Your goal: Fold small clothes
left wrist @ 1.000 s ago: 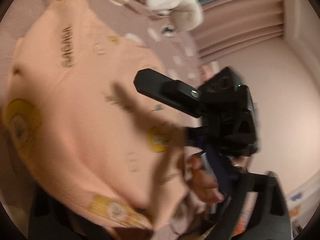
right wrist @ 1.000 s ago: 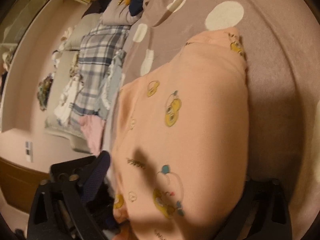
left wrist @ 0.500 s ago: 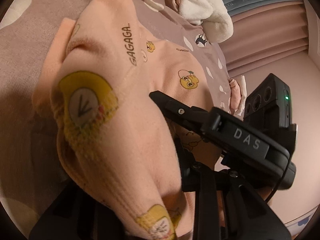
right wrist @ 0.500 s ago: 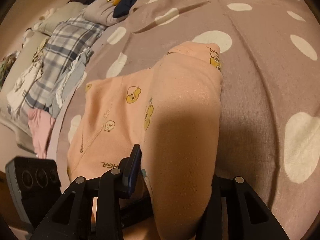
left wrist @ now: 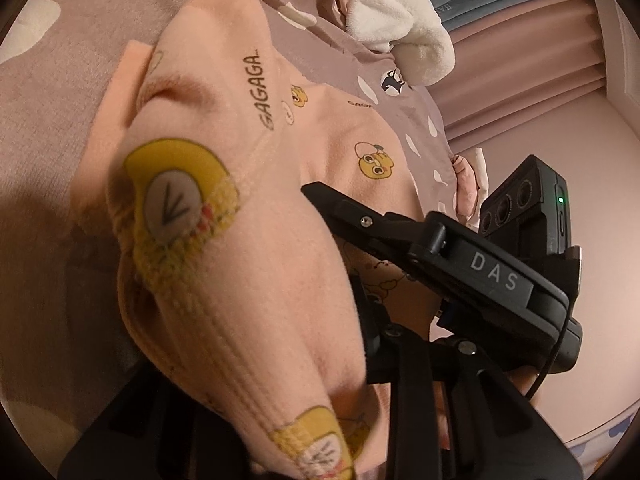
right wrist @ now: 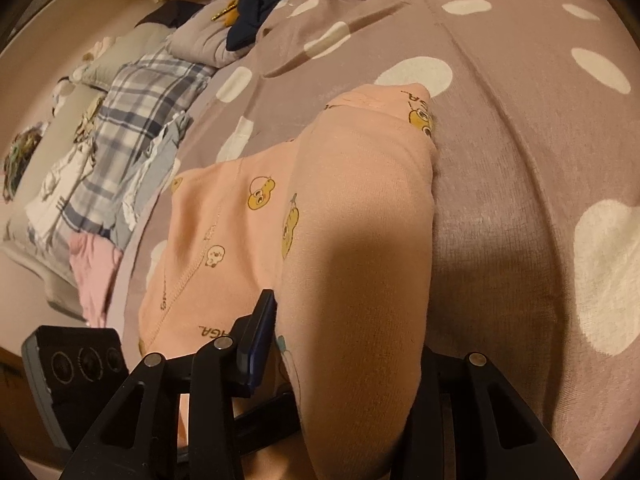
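Here my left gripper [left wrist: 248,392] is clamped on a ribbed edge of the peach garment [left wrist: 224,216], and my right gripper [right wrist: 344,360] pinches another fold of the same cloth, which bulges up between its jaws. Both grippers sit close together, the right one just ahead of my left camera. Beyond them the garment lies partly flat on the dotted bedspread [right wrist: 520,128], its lifted half arching over the flat half. To do this fold well, I judge I should carry both held edges forward together at the same height, keep the cloth taut between them, and lay the edge square on the far edge before letting go. Farther off, beyond the garment, sit a white fleece [left wrist: 400,20] and a plaid pile [right wrist: 144,104].
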{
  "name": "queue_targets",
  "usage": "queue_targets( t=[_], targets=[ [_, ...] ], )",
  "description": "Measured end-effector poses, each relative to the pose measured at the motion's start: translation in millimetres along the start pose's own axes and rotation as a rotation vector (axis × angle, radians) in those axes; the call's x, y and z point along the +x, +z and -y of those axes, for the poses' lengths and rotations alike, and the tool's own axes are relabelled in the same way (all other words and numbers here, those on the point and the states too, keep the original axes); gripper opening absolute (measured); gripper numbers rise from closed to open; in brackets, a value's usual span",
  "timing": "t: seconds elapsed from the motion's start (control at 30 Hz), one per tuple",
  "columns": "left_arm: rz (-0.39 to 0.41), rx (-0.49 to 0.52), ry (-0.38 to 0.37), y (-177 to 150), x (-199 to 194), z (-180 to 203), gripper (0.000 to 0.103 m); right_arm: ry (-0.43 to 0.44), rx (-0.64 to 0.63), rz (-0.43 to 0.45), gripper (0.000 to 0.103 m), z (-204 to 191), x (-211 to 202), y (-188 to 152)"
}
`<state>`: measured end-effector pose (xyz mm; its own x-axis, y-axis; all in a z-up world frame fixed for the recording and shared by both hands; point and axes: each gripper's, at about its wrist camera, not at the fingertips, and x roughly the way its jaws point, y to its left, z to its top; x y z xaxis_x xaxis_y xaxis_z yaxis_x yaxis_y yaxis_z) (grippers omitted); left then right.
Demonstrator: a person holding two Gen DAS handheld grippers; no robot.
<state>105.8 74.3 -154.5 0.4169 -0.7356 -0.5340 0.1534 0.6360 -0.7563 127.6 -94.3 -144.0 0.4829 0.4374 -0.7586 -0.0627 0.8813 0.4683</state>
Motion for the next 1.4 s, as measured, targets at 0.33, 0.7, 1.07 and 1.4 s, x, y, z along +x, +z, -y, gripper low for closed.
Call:
queue_targets(
  t=[0.33,0.7,1.07,1.4],
  targets=[
    [0.019,0.023,-0.001,-5,-4,0,0.028,0.044,0.019,0.013,0.037,4,-1,-3],
    [0.021,0.027,-0.003,-6,-5,-1,0.028,0.070,0.025,0.021,0.037,7,-2,-4],
    [0.021,0.024,0.029,-5,-6,5,0.026,0.001,-0.047,0.047,0.037,-7,-6,-5],
    [0.080,0.172,0.095,-9,-17,53,0.026,0.074,-0.041,0.110,0.031,-1,-39,-2]
  ],
)
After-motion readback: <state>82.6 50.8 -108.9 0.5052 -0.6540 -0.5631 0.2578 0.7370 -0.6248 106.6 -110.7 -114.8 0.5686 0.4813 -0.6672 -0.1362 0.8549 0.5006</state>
